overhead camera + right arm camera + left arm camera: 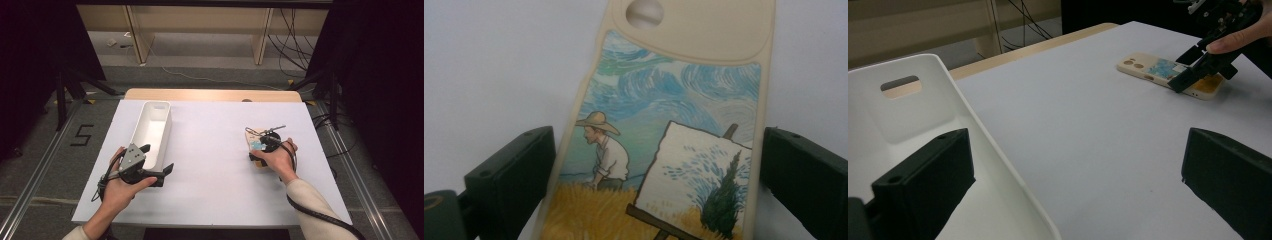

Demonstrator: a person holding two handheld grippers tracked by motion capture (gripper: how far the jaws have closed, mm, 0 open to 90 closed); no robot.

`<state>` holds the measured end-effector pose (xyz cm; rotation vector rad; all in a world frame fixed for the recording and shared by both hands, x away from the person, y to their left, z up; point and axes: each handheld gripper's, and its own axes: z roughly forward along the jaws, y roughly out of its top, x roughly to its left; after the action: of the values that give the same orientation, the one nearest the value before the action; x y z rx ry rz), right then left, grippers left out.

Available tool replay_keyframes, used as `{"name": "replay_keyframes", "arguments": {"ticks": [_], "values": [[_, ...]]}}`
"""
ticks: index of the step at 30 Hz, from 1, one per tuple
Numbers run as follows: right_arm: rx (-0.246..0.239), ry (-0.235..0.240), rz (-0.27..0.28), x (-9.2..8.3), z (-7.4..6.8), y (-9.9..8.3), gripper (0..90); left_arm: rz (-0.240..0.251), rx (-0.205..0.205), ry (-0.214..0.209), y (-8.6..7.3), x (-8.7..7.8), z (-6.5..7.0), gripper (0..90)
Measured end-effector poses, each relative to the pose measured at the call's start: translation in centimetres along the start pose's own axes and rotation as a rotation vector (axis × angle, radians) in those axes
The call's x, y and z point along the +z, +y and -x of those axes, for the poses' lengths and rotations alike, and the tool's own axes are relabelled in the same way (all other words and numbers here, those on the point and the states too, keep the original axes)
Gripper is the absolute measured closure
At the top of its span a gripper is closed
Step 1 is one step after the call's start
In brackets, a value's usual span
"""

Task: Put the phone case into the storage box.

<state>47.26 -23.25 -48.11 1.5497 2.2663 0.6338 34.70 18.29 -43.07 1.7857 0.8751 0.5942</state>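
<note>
Phone case [256, 144] is seen right of the middle in the high view, lying flat on the white table [215, 150]. It is cream, with a painted picture of a man in a straw hat and a canvas on a stand. The right gripper [264, 146] is held over it by the right hand [278, 159]. In the right gripper view, the two black jaws are spread apart, one on each side of the phone case [664, 150]; the left jaw is just beside its edge, and a small gap is seen at the right jaw. Nothing is squeezed.

The left gripper [159, 165] is held by the left hand [120, 187] at the lower left of the high view. Its jaws are wide apart too, and nothing is held. One jaw is seen inside the white bin [152, 131], and the bin wall [998, 165] stands between the two jaws. The long bin lies in the left half of the table, well apart from the case. Bare table lies between them. Cables [295, 40] are seen on the floor at the top right.
</note>
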Motion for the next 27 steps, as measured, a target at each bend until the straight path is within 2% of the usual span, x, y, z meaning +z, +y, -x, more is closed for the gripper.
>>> {"name": "replay_keyframes", "arguments": {"ticks": [27], "values": [[0.052,-0.035,-0.011,-0.28,-0.58,-0.07,7.9,-0.001,0.003,-0.001,-0.03,-0.02,-0.01,0.0]]}}
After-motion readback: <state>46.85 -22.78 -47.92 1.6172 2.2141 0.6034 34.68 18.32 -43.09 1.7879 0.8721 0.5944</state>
